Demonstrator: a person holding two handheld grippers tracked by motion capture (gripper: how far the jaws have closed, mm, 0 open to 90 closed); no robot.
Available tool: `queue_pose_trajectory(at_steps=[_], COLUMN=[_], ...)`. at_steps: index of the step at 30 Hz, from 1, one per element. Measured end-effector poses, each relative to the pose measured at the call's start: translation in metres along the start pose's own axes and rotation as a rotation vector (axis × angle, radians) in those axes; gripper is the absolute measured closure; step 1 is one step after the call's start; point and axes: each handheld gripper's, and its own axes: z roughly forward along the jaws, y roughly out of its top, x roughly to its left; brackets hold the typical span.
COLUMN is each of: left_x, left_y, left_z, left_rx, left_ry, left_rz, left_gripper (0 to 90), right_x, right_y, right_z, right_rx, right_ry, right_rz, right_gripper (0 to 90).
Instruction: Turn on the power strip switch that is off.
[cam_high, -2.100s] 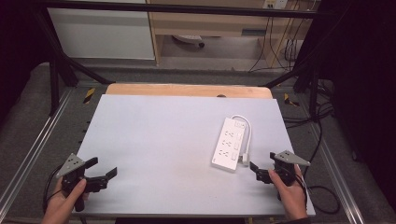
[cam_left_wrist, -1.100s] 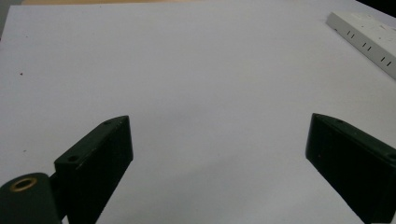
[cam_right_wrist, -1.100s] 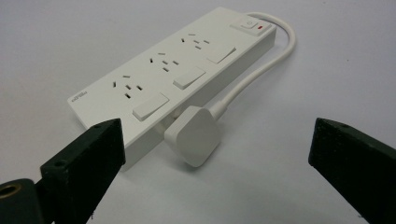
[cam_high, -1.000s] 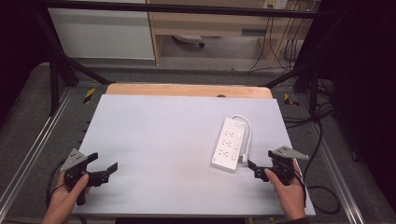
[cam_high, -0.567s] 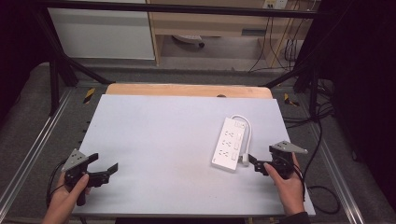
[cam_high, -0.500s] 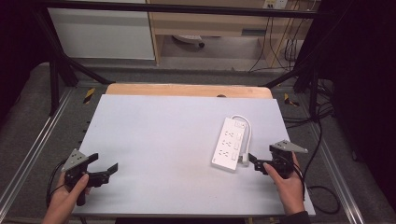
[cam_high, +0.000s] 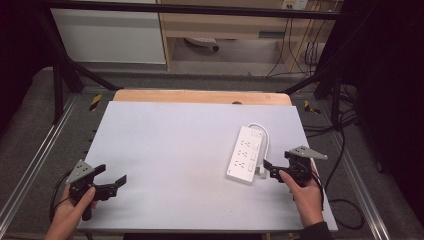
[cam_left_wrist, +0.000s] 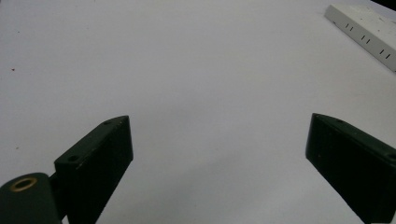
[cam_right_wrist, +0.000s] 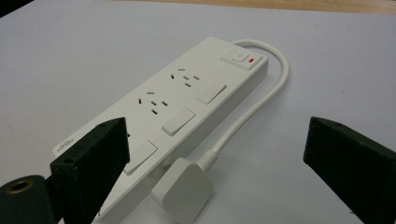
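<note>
Here a white power strip (cam_high: 245, 160) lies flat near the right edge of the table (cam_high: 165, 145), its cable (cam_high: 264, 136) looping round to a plug (cam_right_wrist: 182, 189) that rests on the table against the strip's near end. The right gripper (cam_high: 268, 169) sits just beside that plug, jaws spread wide, holding nothing. Well apart, near the front left corner, the left gripper (cam_high: 111, 179) hovers with jaws also spread over bare surface

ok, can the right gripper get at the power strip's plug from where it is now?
Probably yes. The right gripper is open and sits just short of the plug, which lies on the table beside the power strip. In the right gripper view nothing stands between the jaws and the plug.
</note>
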Motion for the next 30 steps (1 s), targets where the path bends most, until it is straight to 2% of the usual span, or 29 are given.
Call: queue_pose_trajectory(at_steps=[8, 18, 30], left_x=[0.0, 0.0, 0.0], left_y=[-0.001, -0.002, -0.002], left_z=[0.001, 0.001, 0.001], left_rx=[0.006, 0.011, 0.015], left_ry=[-0.001, -0.002, -0.005], left_rz=[0.0, -0.001, 0.003], left_gripper=[7.5, 7.4, 7.4], right_x=[0.002, 0.002, 0.003], right_y=[0.009, 0.023, 0.043], right_z=[0.0, -0.001, 0.002], right_rx=[-0.014, -0.026, -0.014], right_ry=[0.016, 0.013, 0.008], right_rz=[-0.014, -0.032, -0.058], right_gripper=[7.5, 7.0, 6.9])
